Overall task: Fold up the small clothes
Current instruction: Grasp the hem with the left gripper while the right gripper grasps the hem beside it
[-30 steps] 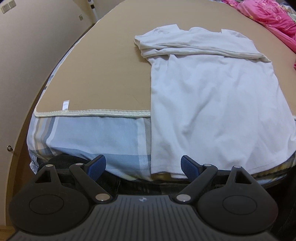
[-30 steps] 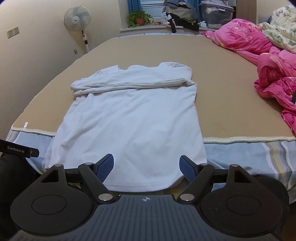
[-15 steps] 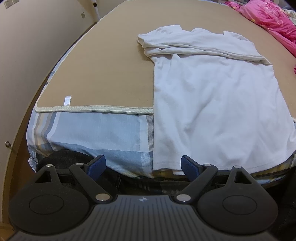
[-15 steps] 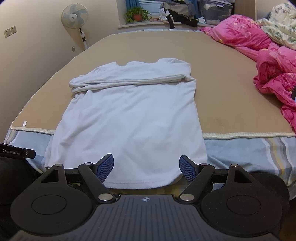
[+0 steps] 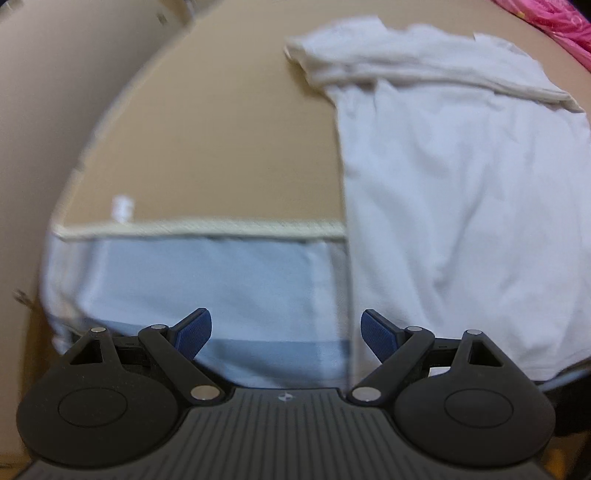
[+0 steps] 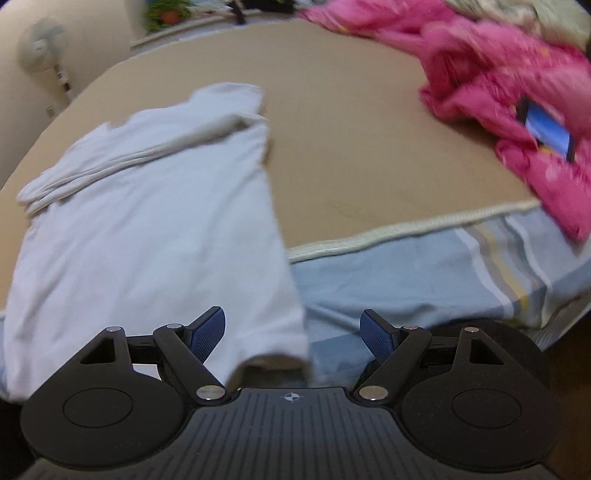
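Note:
A white T-shirt [image 5: 461,192] lies flat on the tan bed mat [image 5: 221,147], its sleeves folded across the top, its hem hanging over the bed's front edge. It also shows in the right wrist view [image 6: 147,221]. My left gripper [image 5: 286,332] is open and empty, just left of the shirt's lower left corner, over the blue striped sheet [image 5: 203,280]. My right gripper [image 6: 293,332] is open and empty at the shirt's lower right corner, which hangs between its fingers.
A pink quilt [image 6: 517,92] is heaped at the right of the bed, with a phone-like screen [image 6: 546,134] in it. A standing fan [image 6: 40,48] and a wall are at the left. A windowsill with a plant [image 6: 168,9] is beyond the bed.
Both grippers have moved closer to the bed's front edge. The left view swung left and the right view swung right, toward the shirt's lower corners. Both stay open.

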Action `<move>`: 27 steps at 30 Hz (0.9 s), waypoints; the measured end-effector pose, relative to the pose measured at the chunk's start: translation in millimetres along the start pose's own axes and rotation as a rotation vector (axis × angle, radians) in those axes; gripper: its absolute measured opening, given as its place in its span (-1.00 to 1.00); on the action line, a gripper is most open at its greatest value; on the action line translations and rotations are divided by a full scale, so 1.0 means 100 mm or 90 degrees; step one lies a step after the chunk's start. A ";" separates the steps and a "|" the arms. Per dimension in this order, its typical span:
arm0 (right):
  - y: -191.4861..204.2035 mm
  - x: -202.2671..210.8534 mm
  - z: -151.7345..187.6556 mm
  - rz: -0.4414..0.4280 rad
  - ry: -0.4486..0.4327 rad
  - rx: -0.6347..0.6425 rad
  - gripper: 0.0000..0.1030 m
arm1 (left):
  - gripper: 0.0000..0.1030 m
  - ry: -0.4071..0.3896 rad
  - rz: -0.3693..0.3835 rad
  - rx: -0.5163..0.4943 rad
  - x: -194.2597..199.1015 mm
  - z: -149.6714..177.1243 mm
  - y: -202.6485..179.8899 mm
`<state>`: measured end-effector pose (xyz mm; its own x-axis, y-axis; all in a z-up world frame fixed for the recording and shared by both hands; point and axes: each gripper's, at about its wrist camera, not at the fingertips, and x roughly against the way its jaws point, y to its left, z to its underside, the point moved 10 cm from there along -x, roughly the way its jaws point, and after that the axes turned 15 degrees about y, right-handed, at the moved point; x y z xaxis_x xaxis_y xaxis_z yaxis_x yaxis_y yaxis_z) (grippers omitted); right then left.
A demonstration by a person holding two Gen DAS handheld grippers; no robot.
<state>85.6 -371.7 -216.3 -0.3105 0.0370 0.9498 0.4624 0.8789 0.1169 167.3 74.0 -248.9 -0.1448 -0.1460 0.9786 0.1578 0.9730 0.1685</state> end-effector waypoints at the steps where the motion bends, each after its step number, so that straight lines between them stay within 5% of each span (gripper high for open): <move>1: -0.03 -0.07 -0.03 -0.002 0.012 -0.003 0.59 | 0.77 0.013 0.021 0.002 -0.06 -0.02 -0.02; 8: 0.06 -0.59 -0.10 -0.063 0.094 0.009 0.61 | 0.77 0.069 0.086 0.010 -0.32 -0.08 -0.23; 10: 0.15 -0.70 -0.01 -0.085 0.140 0.015 0.57 | 0.56 0.066 0.084 0.005 -0.26 -0.07 -0.28; 12: 0.25 -0.65 0.05 -0.094 0.136 0.053 0.13 | 0.32 0.060 0.107 -0.008 -0.16 -0.03 -0.35; 14: 0.31 -0.57 0.09 -0.100 0.119 0.084 -0.70 | 0.31 0.060 0.122 -0.017 -0.13 0.00 -0.40; 15: 0.32 -0.55 0.10 -0.118 0.120 0.081 -0.78 | 0.18 0.066 0.126 -0.024 -0.15 0.01 -0.42; 16: 0.32 -0.53 0.10 -0.126 0.120 0.075 -0.79 | -0.02 0.075 0.134 -0.028 -0.19 0.01 -0.44; 17: 0.32 -0.51 0.09 -0.126 0.118 0.072 -0.81 | -0.61 0.088 0.148 -0.030 -0.21 0.02 -0.47; 18: 0.32 -0.47 0.07 -0.126 0.113 0.067 -0.81 | -0.82 0.094 0.148 -0.025 -0.20 0.00 -0.49; 21: 0.33 -0.16 -0.04 -0.160 0.087 0.035 -0.82 | -0.90 0.080 0.133 0.011 0.00 -0.02 -0.41; 27: 0.31 0.82 -0.27 -0.232 -0.033 0.043 -0.83 | -0.96 -0.031 0.177 0.007 0.80 0.07 -0.27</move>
<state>96.8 -354.8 -126.6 -0.4867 -0.2616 0.8335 0.2587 0.8681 0.4236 145.1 37.4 -175.4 -0.1439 0.1357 0.9802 0.1876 0.9763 -0.1076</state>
